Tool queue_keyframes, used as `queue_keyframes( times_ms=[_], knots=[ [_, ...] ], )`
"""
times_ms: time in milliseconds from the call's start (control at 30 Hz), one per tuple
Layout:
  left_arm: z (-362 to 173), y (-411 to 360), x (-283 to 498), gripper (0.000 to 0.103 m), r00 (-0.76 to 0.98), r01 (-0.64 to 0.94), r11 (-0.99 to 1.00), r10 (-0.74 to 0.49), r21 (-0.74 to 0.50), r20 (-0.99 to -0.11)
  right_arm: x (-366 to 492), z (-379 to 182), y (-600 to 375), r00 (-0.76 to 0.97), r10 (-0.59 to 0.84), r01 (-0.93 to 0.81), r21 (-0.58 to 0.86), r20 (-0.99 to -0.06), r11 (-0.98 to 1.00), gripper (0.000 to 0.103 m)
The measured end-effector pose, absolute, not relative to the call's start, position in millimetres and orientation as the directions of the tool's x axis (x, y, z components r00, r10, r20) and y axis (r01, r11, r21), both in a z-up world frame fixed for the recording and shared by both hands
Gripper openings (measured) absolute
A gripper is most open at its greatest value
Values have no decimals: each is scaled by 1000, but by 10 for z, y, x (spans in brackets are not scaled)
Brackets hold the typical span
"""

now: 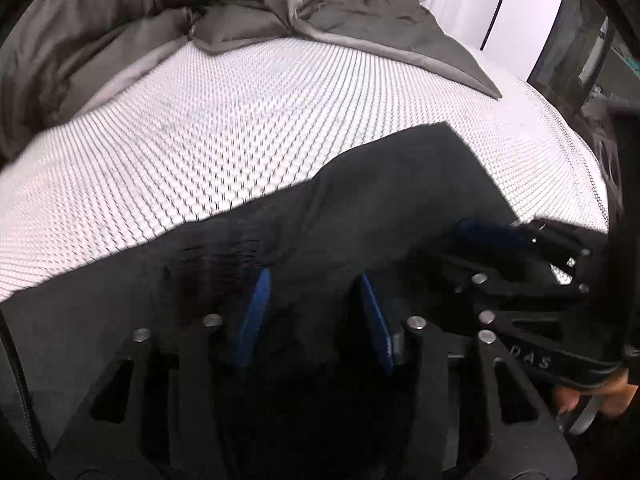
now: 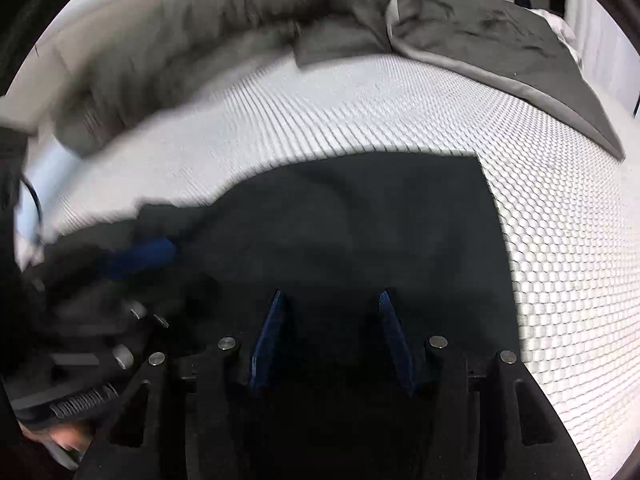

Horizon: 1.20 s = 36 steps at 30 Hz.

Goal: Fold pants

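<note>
The left claw hangs over the dark charcoal fabric pants, which lie spread on the white honeycomb-textured mattress cover of the bed. Its blue pads stand partly apart, with dark cloth showing between them, but I cannot tell whether they press on a fold or only hover above it.

To its right, almost alongside, the right claw also points steeply down at the pants. Its pads stand about as far apart, and the black-on-black view does not show whether cloth is pinched.

The pants reach away from both claws to a squared far corner, their right edge running straight along the mattress cover.

What could go wrong: if either claw has only the top layer, or nothing, the fold would drag unevenly and the fabric would bunch in the middle. The two claws sit so near each other that they might knock together or snag the same ridge of cloth. The sideways blur in the right view suggests quick motion, which could let slack cloth slip free.

At the far side a rumpled grey quilted duvet is heaped across the bed, leaving limited room for carrying the fold that way.
</note>
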<state>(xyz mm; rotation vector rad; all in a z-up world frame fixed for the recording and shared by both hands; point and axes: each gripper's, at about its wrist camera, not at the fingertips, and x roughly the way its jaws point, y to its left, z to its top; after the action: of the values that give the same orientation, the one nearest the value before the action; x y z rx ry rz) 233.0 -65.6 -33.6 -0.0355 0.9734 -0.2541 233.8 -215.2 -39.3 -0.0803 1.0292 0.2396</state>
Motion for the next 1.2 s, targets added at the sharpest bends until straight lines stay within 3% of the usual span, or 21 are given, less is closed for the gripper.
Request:
queue_keyframes(
  times_ms=[100, 300, 333, 400, 433, 533, 567, 733, 867, 967, 1133, 1200],
  knots=[
    [-278, -541, 2317, 33, 541, 193, 964, -260, -183, -800, 2303, -382, -2274, 527, 30, -206, -94, -850, 974, 51],
    [-54, -328, 1996, 38, 564, 136, 970, -244, -203, -789, 2105, -245, -2460, 592, -69, -134, -182, -803, 974, 59],
    [-8, -259, 1906, 48, 576, 124, 969, -244, -211, -781, 2057, -197, -2492, 604, -29, -145, -145, -797, 979, 61],
    [136, 25, 1625, 84, 627, 47, 977, -191, -208, -755, 1850, -87, -2622, 621, 57, -165, -60, -782, 984, 77],
    [188, 150, 1512, 88, 651, 4, 980, -155, -201, -743, 1747, -27, -2675, 631, 96, -166, -13, -769, 986, 86],
    [256, 629, 1037, 103, 710, -103, 965, -99, -241, -697, 1542, 52, -2730, 641, 192, -177, 101, -743, 979, 92],
    [234, 826, 852, 102, 722, -143, 953, -84, -268, -686, 1471, 76, -2748, 641, 222, -179, 138, -735, 974, 96],
    [19, 1584, 266, 102, 731, -345, 871, 15, -351, -683, 1169, 165, -2715, 672, 245, -179, 168, -699, 969, 97],
    [-246, 2085, -90, 100, 759, -419, 747, -24, -516, -651, 1100, 196, -2766, 679, 248, -175, 176, -691, 969, 97],
    [-528, 2342, -115, 89, 766, -428, 659, -99, -618, -636, 1122, 192, -2832, 679, 250, -185, 169, -690, 968, 97],
    [-635, 2705, 100, 70, 794, -469, 584, -49, -662, -606, 1073, 148, -2962, 681, 246, -190, 158, -690, 969, 97],
    [-699, 2868, 236, 47, 788, -503, 539, -34, -676, -614, 1066, 138, -3010, 681, 246, -187, 161, -690, 969, 97]
  ],
)
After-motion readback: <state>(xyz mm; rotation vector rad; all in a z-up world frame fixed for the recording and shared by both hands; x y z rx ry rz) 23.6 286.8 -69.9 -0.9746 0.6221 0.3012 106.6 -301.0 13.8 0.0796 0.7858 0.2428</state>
